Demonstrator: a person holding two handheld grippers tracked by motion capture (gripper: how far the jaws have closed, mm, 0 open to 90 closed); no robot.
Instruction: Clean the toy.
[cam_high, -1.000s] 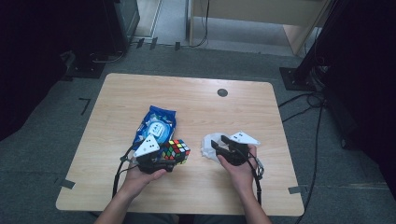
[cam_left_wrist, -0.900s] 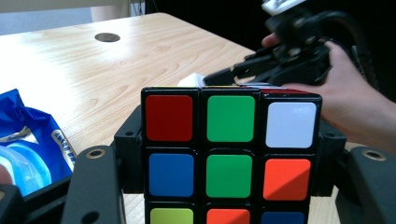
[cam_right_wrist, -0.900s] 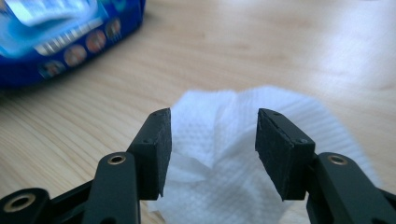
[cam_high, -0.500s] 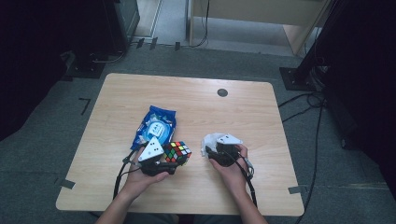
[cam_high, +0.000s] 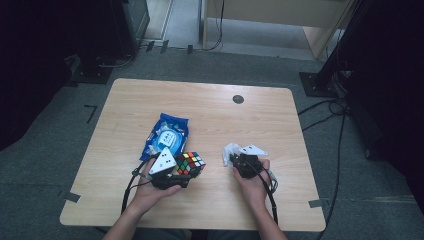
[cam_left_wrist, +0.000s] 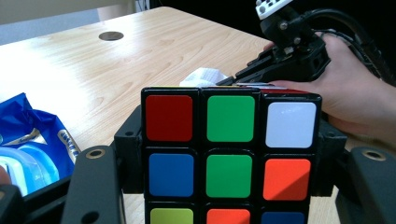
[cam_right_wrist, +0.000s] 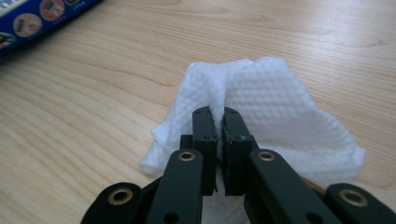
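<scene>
One puzzle cube (cam_high: 190, 163), square to the left gripper (cam_high: 176, 179), is clamped in its jaws near the desk's (cam_high: 210, 112) front edge. One white wipe (cam_right_wrist: 261, 98), crumpled without clear axis, lies right of it, pinched by the right gripper (cam_right_wrist: 216, 116), whose jaws have just closed. One blue packet (cam_high: 167, 135) lies behind the cube.

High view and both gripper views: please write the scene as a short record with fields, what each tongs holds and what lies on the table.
left tongs: shut on the puzzle cube, pads on its two sides
right tongs: jaws have just been closing, now shut on the white wipe, a fold pinched between them
white wipe: crumpled, lying on the table
wipes packet: blue, flat on the table beyond the cube
cube and wipe: apart
</scene>
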